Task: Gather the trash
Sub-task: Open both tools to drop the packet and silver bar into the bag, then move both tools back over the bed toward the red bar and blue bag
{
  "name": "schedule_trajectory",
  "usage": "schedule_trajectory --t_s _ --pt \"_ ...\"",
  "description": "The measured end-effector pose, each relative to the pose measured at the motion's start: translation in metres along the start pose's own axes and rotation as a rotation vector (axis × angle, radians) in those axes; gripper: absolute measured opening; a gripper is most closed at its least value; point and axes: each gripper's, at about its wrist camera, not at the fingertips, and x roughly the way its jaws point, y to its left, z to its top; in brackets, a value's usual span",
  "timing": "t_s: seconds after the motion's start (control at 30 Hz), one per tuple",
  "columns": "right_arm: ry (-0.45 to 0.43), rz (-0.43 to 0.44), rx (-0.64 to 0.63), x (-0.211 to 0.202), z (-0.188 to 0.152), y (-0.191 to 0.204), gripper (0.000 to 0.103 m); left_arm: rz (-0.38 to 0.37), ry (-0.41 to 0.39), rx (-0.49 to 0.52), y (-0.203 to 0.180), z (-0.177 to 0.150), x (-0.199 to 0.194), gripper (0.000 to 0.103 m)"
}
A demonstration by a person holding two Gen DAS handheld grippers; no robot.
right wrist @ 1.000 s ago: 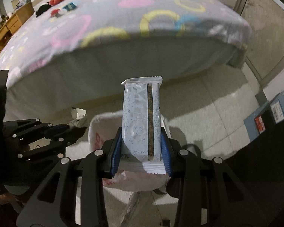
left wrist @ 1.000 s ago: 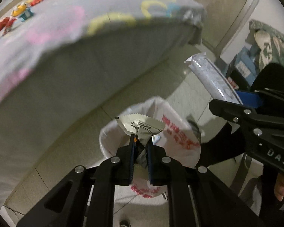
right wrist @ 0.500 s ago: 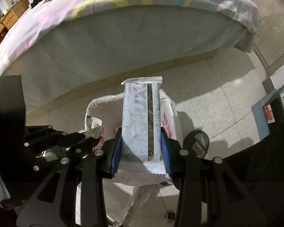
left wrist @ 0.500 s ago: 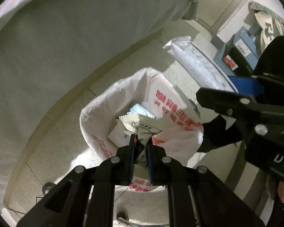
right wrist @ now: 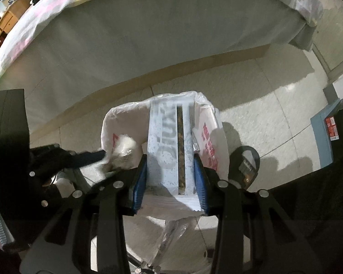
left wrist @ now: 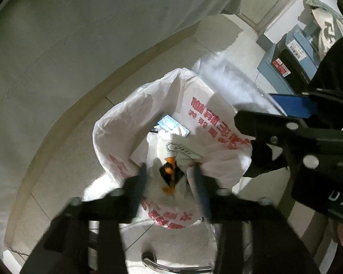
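Note:
A white plastic bag with red print [left wrist: 208, 118] stands open on the floor by the bed; it also shows in the right wrist view [right wrist: 208, 137]. My left gripper [left wrist: 170, 178] is open right above the bag's mouth. The small white wrapper [left wrist: 171, 157] it held is loose between its fingers, over the bag. Other trash lies inside. My right gripper [right wrist: 170, 171] is shut on a long white snack wrapper [right wrist: 169, 148] and holds it upright above the bag. That wrapper also shows in the left wrist view [left wrist: 231, 84].
The grey side of the bed [right wrist: 148, 29] rises just behind the bag. A blue box [right wrist: 331, 134] stands on the floor at the right. A dark round object [right wrist: 245, 159] lies beside the bag. Tiled floor surrounds the bag.
My left gripper has opened and let go of the small wrapper over the bag. Both grippers have moved down closer to the bag. The right gripper still holds its wrapper.

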Motion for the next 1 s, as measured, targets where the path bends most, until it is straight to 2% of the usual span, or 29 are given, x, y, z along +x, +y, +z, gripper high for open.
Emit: schedule_trajectory --t_s 0.07,0.17,0.23,1.0 --pt "0.003 -0.002 0.014 0.0007 0.0008 -0.0024 0.065 0.010 0.002 -0.010 0.0041 -0.0003 -0.0007 0.066" --pt "-0.001 0.004 0.036 -0.0006 0.0011 -0.0055 0.071 0.031 0.007 -0.016 0.0081 -0.0016 -0.0010 0.074" --pt "-0.002 0.004 0.046 -0.0004 0.0009 -0.0064 0.074 0.039 0.010 -0.015 0.0097 -0.0027 -0.0007 0.074" --pt "-0.015 -0.004 0.040 -0.0023 -0.0015 -0.0046 0.074 0.078 -0.005 0.015 0.0090 -0.0037 -0.0055 0.075"
